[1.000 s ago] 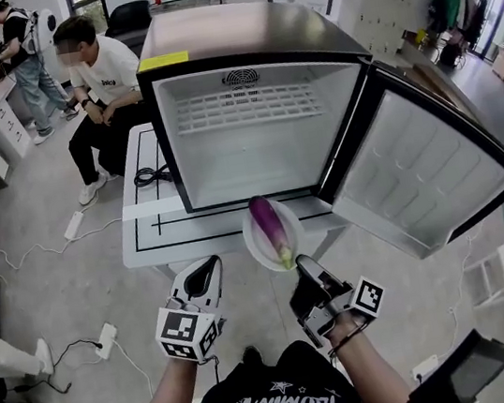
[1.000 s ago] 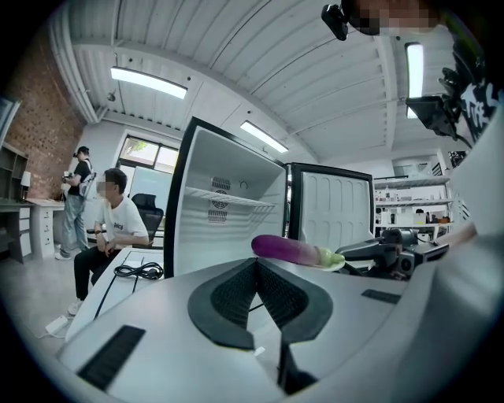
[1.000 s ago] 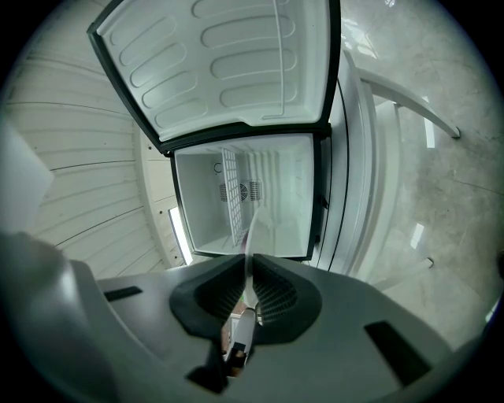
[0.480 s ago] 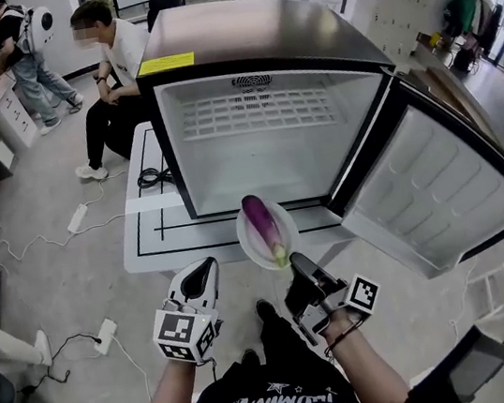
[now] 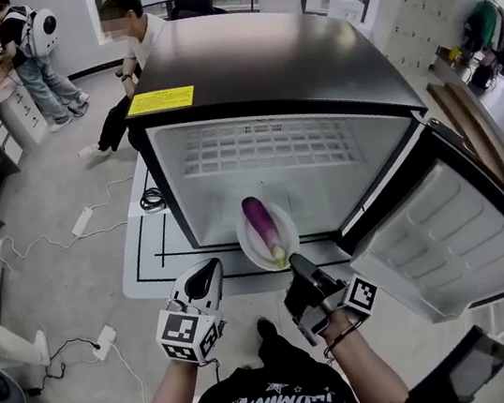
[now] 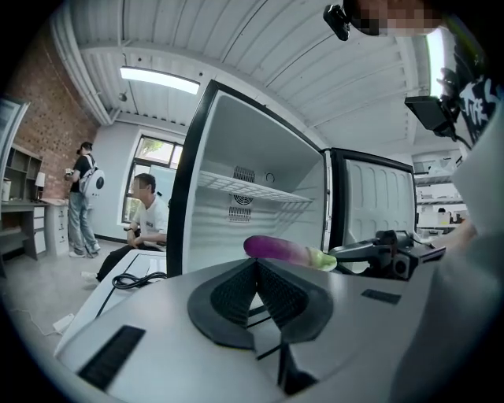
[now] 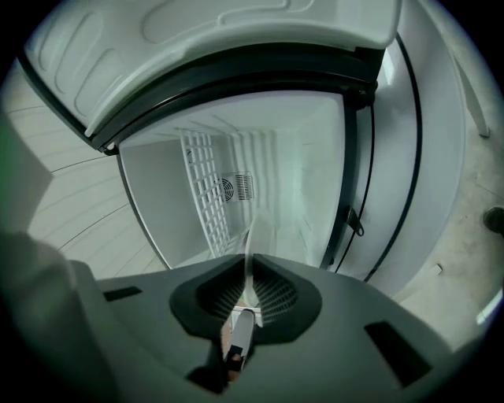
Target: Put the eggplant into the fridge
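Note:
A purple eggplant [image 5: 262, 225] with a green stem lies on a small white plate [image 5: 249, 247]. My right gripper [image 5: 294, 263] is shut on the plate's near rim and holds it level at the mouth of the open fridge [image 5: 171, 191]. In the right gripper view the plate rim [image 7: 247, 240] stands edge-on between the shut jaws of the right gripper [image 7: 246, 277], with the white fridge interior behind. My left gripper [image 5: 208, 271] hangs shut and empty, left of the plate. The left gripper view shows the left gripper [image 6: 253, 271] with the eggplant [image 6: 279, 249] beyond it.
The fridge door [image 5: 449, 245] swings open to the right. A wire shelf [image 5: 267, 146] spans the upper interior. The fridge stands on a white table [image 5: 143, 260] bearing a black cable [image 5: 150, 199]. A seated person [image 5: 140, 43] and a standing person [image 5: 24, 51] are behind. Power strips [image 5: 82, 221] lie on the floor.
The plate with the eggplant has moved forward, from in front of the table edge up to the fridge opening. Both grippers kept their states.

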A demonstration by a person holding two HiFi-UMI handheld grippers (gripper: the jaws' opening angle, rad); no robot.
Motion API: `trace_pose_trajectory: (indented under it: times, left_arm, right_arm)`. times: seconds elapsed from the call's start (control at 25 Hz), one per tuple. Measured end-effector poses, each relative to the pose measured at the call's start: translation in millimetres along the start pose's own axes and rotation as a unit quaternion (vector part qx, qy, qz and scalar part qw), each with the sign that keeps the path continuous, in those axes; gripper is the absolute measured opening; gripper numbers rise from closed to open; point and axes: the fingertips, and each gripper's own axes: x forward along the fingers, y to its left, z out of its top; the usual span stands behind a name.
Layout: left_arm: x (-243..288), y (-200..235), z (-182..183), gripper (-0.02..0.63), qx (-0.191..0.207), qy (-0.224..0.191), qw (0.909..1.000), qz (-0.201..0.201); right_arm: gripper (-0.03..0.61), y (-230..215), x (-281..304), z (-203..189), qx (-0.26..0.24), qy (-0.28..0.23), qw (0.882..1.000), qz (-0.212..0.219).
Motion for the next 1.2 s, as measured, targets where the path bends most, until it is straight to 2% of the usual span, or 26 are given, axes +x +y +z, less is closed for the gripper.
trace_pose_trajectory:
  times: [0.56,0.68,0.84,1.2]
  left_arm:
    - [72.7,22.5,6.8,0.009,0.010,0.010,0.9999,0.006]
    - [81.8,26.2,4.8,0.009,0.010,0.014,0.9998,0.007]
    - [89.5,35.1,2.1,0.009,0.012,0.018,0.9996,0.017]
    - [97.7,46.6,-3.4,0.009,0.006,0.030,0.9990,0.033]
  right_arm:
    - [0.025,-27.8,69.2,41.1,0.001,0.034,0.999,-0.023]
    - [0.025,-43.5,78.1,42.6,0.012,0.037,0.998,-0.041]
    - [0.025,-56.7,93.8,40.8,0.001,0.066,0.996,-0.065]
    - [0.025,-74.9,121.0,54.9,0.001,0.078,0.993,-0.083]
